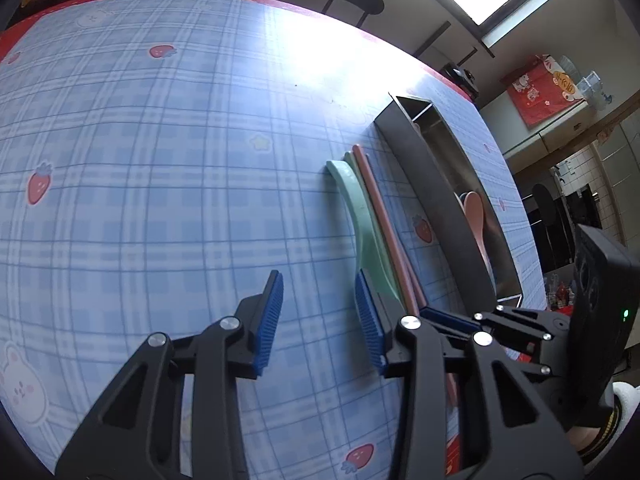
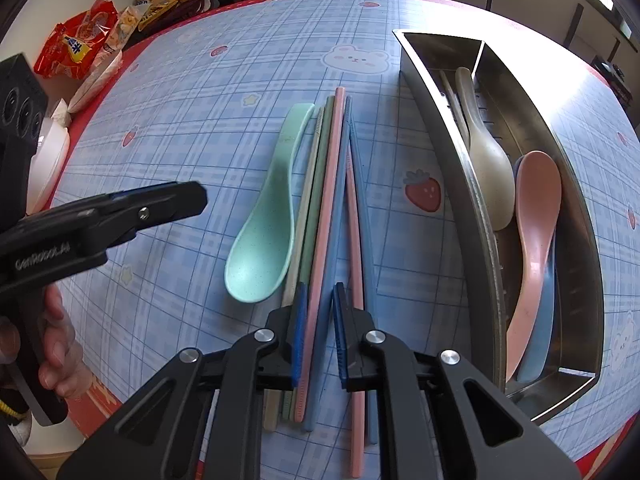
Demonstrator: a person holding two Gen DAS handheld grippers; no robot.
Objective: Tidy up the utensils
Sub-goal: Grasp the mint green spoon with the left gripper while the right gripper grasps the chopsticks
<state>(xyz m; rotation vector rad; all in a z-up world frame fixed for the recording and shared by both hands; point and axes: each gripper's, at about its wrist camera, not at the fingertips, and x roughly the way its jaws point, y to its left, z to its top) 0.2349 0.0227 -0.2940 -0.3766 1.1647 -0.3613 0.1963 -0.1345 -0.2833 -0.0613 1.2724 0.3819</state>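
My right gripper [image 2: 318, 328] is pinched on the pink and blue chopsticks [image 2: 326, 216], which lie lengthwise on the counter [image 2: 160, 128] pointing straight away from me. The steel tray [image 2: 480, 216] lies parallel just to their right, while my left gripper [image 1: 318, 316] hangs released beside the green spoon [image 2: 266, 216].

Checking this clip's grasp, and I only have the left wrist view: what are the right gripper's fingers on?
Observer: The right gripper is shut on a pink chopstick and the blue chopstick beside it.
Operator: I see one pink spoon in the steel tray. Any others?
Observer: Yes. A beige spoon lies beside it and a blue spoon under it.
Operator: And the green spoon's bowl?
Observer: The green spoon lies bowl up, left of the gripped chopsticks, ungripped.
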